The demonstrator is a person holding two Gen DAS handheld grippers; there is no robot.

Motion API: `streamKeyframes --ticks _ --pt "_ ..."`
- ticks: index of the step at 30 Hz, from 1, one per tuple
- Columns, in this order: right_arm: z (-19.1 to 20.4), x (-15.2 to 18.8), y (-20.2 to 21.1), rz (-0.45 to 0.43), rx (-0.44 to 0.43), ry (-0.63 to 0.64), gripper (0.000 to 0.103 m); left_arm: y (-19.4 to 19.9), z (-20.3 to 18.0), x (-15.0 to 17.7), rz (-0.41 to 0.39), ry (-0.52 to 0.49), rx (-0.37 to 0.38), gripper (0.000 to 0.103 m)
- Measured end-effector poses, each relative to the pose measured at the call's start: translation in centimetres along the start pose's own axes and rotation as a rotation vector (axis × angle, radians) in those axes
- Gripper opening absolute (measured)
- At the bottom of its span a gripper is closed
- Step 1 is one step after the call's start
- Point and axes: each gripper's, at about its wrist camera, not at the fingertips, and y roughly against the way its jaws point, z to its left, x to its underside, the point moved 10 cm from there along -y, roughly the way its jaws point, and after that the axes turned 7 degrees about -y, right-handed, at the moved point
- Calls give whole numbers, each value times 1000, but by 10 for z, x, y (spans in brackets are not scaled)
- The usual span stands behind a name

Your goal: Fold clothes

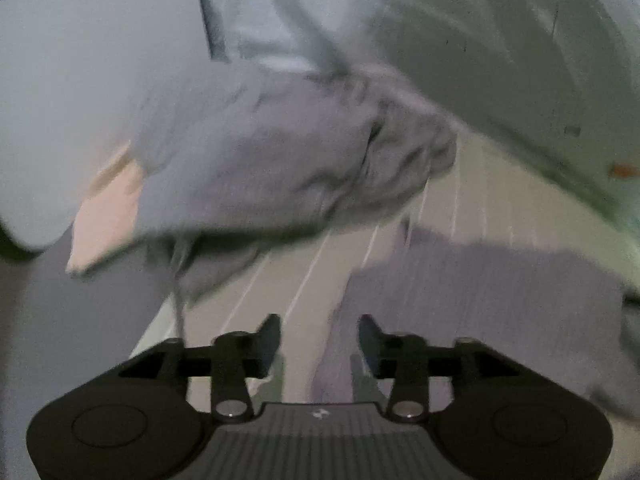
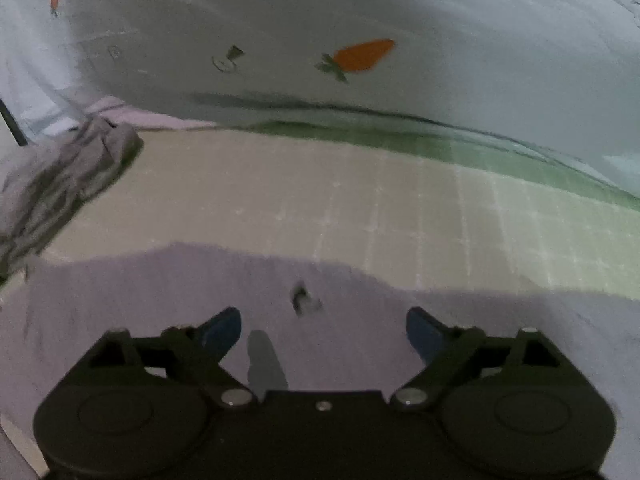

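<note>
Fingers of the left gripper (image 1: pixel 319 338) stand partly apart, holding nothing, crumpled grey garment (image 1: pixel 280 152) at twelve o'clock; right gripper (image 2: pixel 324 330) spreads wide, empty, above pale lilac cloth (image 2: pixel 160 292).

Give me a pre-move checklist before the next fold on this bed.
1. Left tongs open, nothing between the fingers: ok.
2. Right tongs open wide, nothing held: ok.
3. Flat lilac garment lies below both tongs, within view: ok.
4. Crumpled grey garment kept apart from the lilac one: cannot tell, their edges come close in the left wrist view.
5. Lilac garment smooth, far edge straight: not ok, the far edge runs wavy.
6. Carrot-print sheet clear of the striped mat: ok.
</note>
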Motion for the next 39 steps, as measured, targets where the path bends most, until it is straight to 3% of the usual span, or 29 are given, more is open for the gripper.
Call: streamKeyframes --ticks 6,11,13,14,16,20,23,26,28,30,32,39 --pt "-29 25 24 15 58 -84 98 -51 -36 -44 -28 -101 67 52" --pt "-50 37 37 23 96 -132 98 -97 -67 -43 53 -174 131 41" --pt "-58 41 39 32 118 -136 98 -101 -71 -44 33 -204 102 22" --pt "-62 43 40 37 128 -138 98 -102 -71 -45 34 -211 93 4" --pt "-67 48 41 47 139 -151 98 -97 -66 -52 12 -192 66 2" --pt "-76 56 47 56 161 -159 98 -63 -37 -85 -126 -155 -42 2" --pt "-81 61 52 54 166 -166 98 -43 -4 -115 -232 -28 -113 2" --pt "-84 68 55 56 164 -180 98 -43 14 -128 -255 35 -187 6" --pt "-86 71 59 52 165 -189 98 -43 13 -127 -234 21 -234 22" --pt "-89 73 65 40 166 -198 98 -36 1 -123 -232 30 -177 45" --pt "-93 75 72 21 165 -216 98 -26 -17 -111 -216 47 -101 55" --pt "-135 87 116 -76 208 -294 101 20 -99 -38 -79 40 70 65"
